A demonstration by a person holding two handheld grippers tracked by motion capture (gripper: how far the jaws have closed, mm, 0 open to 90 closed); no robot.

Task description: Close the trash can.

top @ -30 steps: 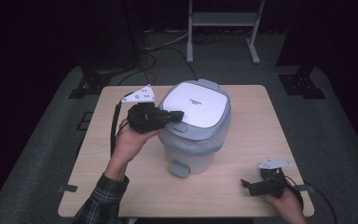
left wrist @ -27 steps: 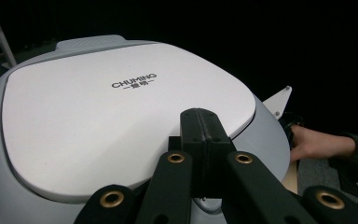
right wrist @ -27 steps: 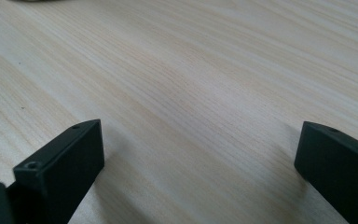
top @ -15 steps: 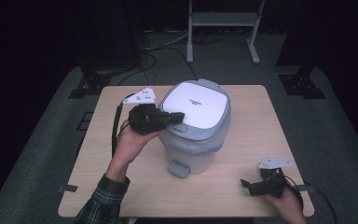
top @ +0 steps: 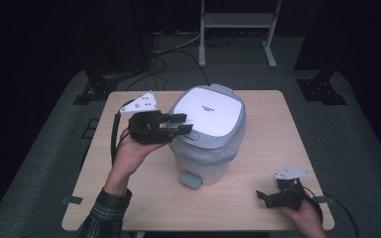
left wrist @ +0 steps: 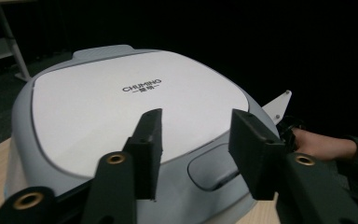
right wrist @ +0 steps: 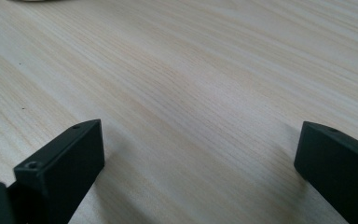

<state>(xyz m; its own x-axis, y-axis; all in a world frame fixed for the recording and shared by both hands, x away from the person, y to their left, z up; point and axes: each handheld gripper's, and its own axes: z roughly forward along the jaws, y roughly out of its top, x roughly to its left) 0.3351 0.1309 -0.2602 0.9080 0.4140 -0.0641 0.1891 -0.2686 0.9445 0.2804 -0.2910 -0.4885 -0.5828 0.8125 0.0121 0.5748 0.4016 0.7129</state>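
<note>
A pale blue-grey pedal bin (top: 208, 148) with a white lid (top: 209, 111) stands mid-table, its foot pedal (top: 190, 179) facing the person. My left gripper (top: 182, 124) hovers at the lid's left front rim, jaws open, nothing between them. In the left gripper view the lid (left wrist: 130, 107) reads "CHUMING", and a release button (left wrist: 213, 161) lies just under my gripper (left wrist: 193, 140). My right gripper (top: 263, 197) rests low at the table's front right, open wide; in the right gripper view the gripper (right wrist: 200, 154) has bare wood between its tips.
The wooden table (top: 278, 139) has open surface right of the bin. A cable (top: 114, 134) trails from the left gripper. The far hand (left wrist: 324, 144) appears in the left gripper view. Stand legs (top: 238, 29) and cables lie on the dark floor behind.
The left gripper has crept slightly toward the lid's front edge. The right gripper has stayed put.
</note>
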